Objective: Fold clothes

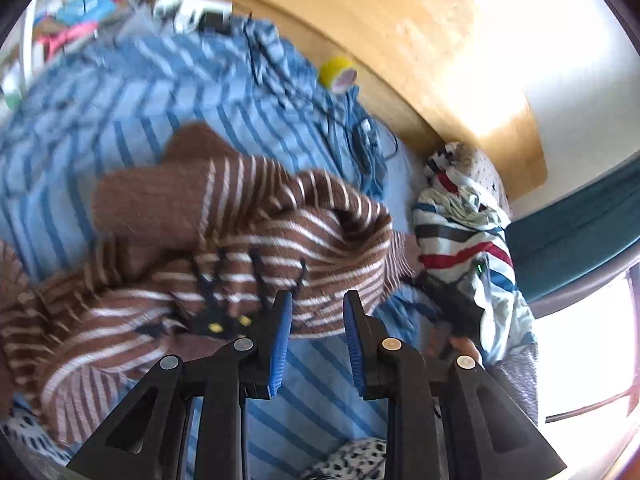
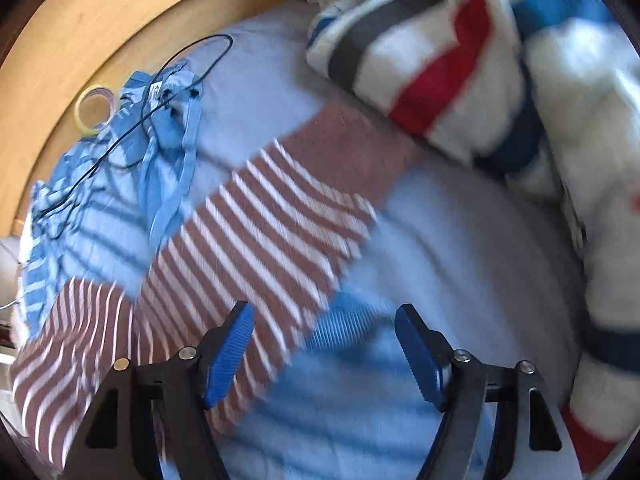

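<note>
A brown sweater with white stripes (image 1: 224,236) lies crumpled on a blue striped bed sheet (image 1: 132,96); a black cat face with yellow eyes shows on it near my left fingers. My left gripper (image 1: 316,300) is open, its blue pads just above the sweater's near edge, holding nothing. In the right wrist view the sweater's striped sleeve (image 2: 256,224) lies stretched across the sheet (image 2: 360,412). My right gripper (image 2: 324,314) is wide open over the sleeve's lower edge, empty.
A bundled red, white and blue striped duvet (image 1: 460,220) lies on the right, large in the right wrist view (image 2: 460,60). A yellow tape roll (image 1: 338,74) and a black cable (image 2: 132,128) lie by the wooden headboard (image 1: 380,40). Clutter sits at the far left.
</note>
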